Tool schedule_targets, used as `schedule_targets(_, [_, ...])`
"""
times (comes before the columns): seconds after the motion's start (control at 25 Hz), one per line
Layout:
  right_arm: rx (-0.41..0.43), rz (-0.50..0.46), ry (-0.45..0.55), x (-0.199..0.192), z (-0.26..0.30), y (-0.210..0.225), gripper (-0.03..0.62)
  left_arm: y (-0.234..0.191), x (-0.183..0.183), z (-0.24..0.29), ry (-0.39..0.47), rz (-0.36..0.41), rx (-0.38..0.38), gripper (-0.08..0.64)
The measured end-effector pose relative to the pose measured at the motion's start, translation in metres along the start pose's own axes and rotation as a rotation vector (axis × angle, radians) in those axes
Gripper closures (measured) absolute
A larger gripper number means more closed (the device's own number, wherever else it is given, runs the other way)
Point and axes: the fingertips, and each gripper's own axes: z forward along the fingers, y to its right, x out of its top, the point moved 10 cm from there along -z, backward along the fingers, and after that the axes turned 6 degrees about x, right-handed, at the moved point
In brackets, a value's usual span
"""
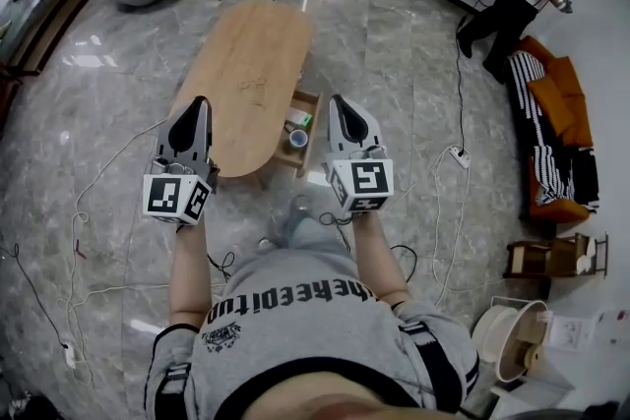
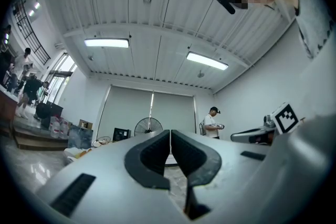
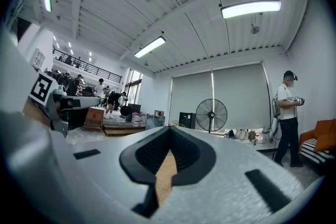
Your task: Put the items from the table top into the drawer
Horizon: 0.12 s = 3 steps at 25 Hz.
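Wood table (image 1: 246, 64) top bare; items already sit in open drawer (image 1: 316, 118), table's right side. Roll (image 1: 298, 139) there prob. light, stiff: pinch across rim. L gripper (image 1: 197, 101), R gripper (image 1: 338, 99) both clenched, empty.

Standing fan (image 3: 211, 114), striped sofa (image 1: 551, 162)

**What the views leave unclear**

The drawer (image 1: 299, 135) stands open at the table's (image 1: 246, 64) 4 o'clock side, and the tabletop hides its inner end. The items (image 1: 298, 139) inside are too small to name: one looks ring-shaped, another green and white. The wearer's body is cut off at 6 o'clock, and the sofa (image 1: 561, 143) at 3 o'clock. In the right gripper view only a sliver of wood shows in the gap below the shut jaws. The right gripper (image 3: 169, 131) itself hides the rest of the table.
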Motion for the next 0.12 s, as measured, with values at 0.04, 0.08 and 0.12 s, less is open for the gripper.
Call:
schedule_targets(0.04, [0.0,-0.001,0.001,0.001,0.0007,-0.0005,0.597,-0.0008,0.0007,0.0002,0.001,-0.001,0.0,0.549])
schedule_targets(0.08, [0.0,-0.001,0.003,0.0019,0.0016,-0.001,0.597,-0.0016,0.0015,0.0005,0.002,-0.002,0.0,0.549])
schedule_targets(0.12, [0.0,-0.002,0.004,0.0028,0.0024,-0.0014,0.597,-0.0025,0.0022,0.0009,0.004,-0.003,0.0,0.549])
